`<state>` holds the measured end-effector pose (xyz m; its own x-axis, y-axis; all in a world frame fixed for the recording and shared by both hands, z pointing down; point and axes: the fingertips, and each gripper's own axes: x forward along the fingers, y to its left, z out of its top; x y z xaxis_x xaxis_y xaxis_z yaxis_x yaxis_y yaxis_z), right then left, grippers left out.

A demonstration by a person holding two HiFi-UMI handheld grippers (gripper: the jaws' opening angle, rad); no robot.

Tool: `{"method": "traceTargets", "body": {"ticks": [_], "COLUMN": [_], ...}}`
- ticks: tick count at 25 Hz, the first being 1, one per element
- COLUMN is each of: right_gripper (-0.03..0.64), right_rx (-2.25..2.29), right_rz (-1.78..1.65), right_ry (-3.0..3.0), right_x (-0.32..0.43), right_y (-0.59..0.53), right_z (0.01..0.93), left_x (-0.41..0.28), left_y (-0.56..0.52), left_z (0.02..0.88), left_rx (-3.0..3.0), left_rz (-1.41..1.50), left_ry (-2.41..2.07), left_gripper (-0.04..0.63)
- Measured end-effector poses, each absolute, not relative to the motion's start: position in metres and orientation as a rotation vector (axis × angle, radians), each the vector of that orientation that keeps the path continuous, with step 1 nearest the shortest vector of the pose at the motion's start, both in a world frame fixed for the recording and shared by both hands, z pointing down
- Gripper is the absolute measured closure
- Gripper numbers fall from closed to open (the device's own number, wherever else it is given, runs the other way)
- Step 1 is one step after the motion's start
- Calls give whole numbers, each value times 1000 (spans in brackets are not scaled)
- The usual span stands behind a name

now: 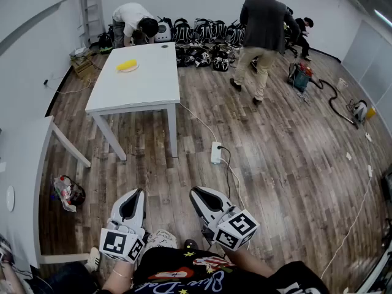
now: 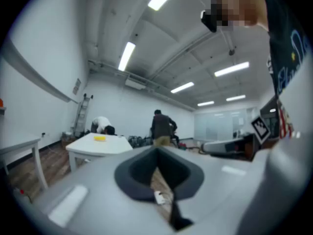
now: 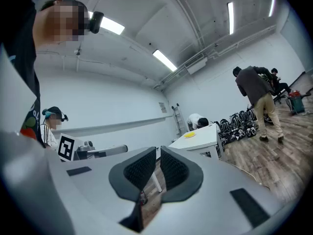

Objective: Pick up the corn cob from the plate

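The corn cob (image 1: 127, 64) lies yellow on a pale plate (image 1: 136, 68) at the far left part of a white desk (image 1: 144, 87), well away from the person holding the tools. Both grippers are held level at the near edge of the room, above the wooden floor (image 1: 288, 164) and side by side but apart. The left gripper (image 1: 135, 194) has its dark pads drawn together with nothing between them. The right gripper (image 1: 196, 194) is also closed, its two ribbed pads (image 3: 172, 169) meeting with only a sliver of floor showing past them, and it grips nothing. Each gripper's own view looks across the room to the desk and the small yellow cob on it. A white power strip (image 1: 215, 152) lies on the floor between the grippers and the desk, with a cable trailing from it. Behind the far end of the desk a person in a white top (image 1: 133, 18) bends forward, and to the right a person in a dark jacket (image 1: 262, 26) walks away. A ladder (image 1: 90, 5) leans in the far left corner, and a row of black-and-white gear (image 1: 202, 32), too small to identify, lines the far wall.
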<state>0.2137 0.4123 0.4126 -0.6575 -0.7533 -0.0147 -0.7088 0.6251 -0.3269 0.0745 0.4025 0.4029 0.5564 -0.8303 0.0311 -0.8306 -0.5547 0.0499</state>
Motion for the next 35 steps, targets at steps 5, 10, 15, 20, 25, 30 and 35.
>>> {"method": "traceTargets", "body": {"ticks": [5, 10, 15, 20, 25, 30, 35], "right_gripper": [600, 600, 600, 600, 600, 600, 600], "right_rx": [-1201, -1159, -1162, -1101, -1014, -1058, -1079], "right_rz": [-462, -432, -401, -402, -420, -474, -494], "right_ry": [2732, 2779, 2770, 2747, 2765, 2766, 2742], "right_x": [202, 159, 102, 27, -33, -39, -33], "right_y": [381, 322, 240, 156, 104, 52, -14], "right_z": [417, 411, 401, 381, 382, 394, 405], "left_x": [64, 28, -24, -93, -148, -161, -157], "left_y": [360, 302, 233, 164, 115, 64, 4], "left_z": [395, 390, 393, 390, 399, 412, 417], "left_rx": [2727, 2701, 2702, 2688, 2638, 2595, 2608], "left_rz": [-20, -99, -102, -83, -86, -73, -46], "left_ry": [-1473, -1519, -1496, -1519, -1557, -1538, -1533], "left_gripper": [607, 607, 607, 607, 607, 607, 607]}}
